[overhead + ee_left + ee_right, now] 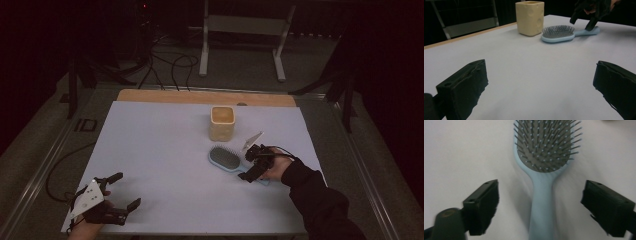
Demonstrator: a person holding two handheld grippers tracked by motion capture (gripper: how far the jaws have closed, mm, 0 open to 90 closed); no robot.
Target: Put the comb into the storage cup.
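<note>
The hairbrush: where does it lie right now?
High view: the hairbrush lies right of centre on the table, just before the cup, its handle between the right gripper fingers.

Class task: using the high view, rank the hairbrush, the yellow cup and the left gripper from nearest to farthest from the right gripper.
1. Hairbrush: its handle lies between the open jaws of the right gripper.
2. Yellow cup: just beyond the brush head.
3. Left gripper: at the near left corner.

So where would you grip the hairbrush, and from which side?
Grip the hairbrush by its slim handle, coming down from above with one of the fingers on each side. It lies flat, bristles up, so the long edges of the handle are free; the head is wide and bristly. The right gripper is already open astride the handle.
</note>
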